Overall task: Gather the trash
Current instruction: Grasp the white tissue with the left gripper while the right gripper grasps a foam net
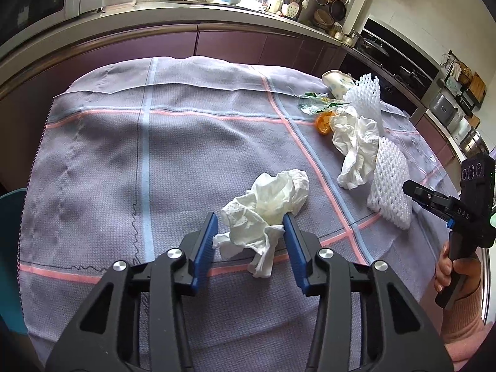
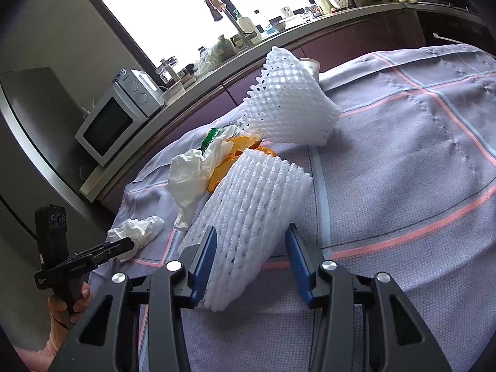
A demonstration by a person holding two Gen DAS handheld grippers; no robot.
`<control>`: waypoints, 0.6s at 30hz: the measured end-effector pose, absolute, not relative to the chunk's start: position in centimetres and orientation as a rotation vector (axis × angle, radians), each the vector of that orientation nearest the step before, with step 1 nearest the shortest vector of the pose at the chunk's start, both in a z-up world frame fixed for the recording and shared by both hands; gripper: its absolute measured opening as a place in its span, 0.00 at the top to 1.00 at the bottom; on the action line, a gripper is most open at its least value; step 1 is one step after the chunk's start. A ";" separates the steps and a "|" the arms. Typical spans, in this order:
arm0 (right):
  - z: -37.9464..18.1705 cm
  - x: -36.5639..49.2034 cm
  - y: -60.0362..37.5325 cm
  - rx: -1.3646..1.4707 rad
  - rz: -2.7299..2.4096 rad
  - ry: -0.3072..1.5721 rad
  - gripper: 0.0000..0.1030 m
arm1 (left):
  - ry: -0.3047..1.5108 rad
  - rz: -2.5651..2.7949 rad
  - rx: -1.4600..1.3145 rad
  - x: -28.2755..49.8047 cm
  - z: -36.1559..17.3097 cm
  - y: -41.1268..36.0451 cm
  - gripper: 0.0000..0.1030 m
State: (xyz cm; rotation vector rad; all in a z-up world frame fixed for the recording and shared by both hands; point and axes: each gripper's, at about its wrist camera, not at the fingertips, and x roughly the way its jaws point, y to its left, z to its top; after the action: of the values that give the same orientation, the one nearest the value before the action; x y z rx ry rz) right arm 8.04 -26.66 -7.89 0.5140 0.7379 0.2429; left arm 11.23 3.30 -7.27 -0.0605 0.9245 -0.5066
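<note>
A crumpled white tissue lies on the grey checked tablecloth, between the open fingers of my left gripper. A white foam fruit net lies between the open fingers of my right gripper; it also shows in the left wrist view. Behind it are a second tissue, orange peel, a second foam net, a green-printed wrapper and a tipped paper cup. The right gripper shows in the left wrist view, the left gripper in the right wrist view.
A kitchen counter with a microwave, sink tap and utensils runs behind the table. A stove stands at the right. A teal chair edge is at the table's left.
</note>
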 end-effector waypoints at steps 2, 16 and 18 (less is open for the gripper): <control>-7.9 8.2 -26.7 0.516 0.243 0.742 0.66 | 0.928 -0.514 -0.071 11.2 -7.3 3.3 0.66; -7.7 7.8 -26.5 0.527 0.278 0.720 0.88 | 0.920 -0.527 -0.095 10.6 -7.1 3.4 0.84; -7.4 7.5 -26.4 0.523 0.286 0.709 0.89 | 0.914 -0.530 -0.101 10.4 -6.9 3.5 0.85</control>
State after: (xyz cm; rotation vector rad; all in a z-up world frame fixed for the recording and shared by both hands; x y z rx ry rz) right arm 7.52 -26.38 -7.44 0.5232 0.7092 0.2864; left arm 10.41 3.50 -6.86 -0.1012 0.9140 -0.5302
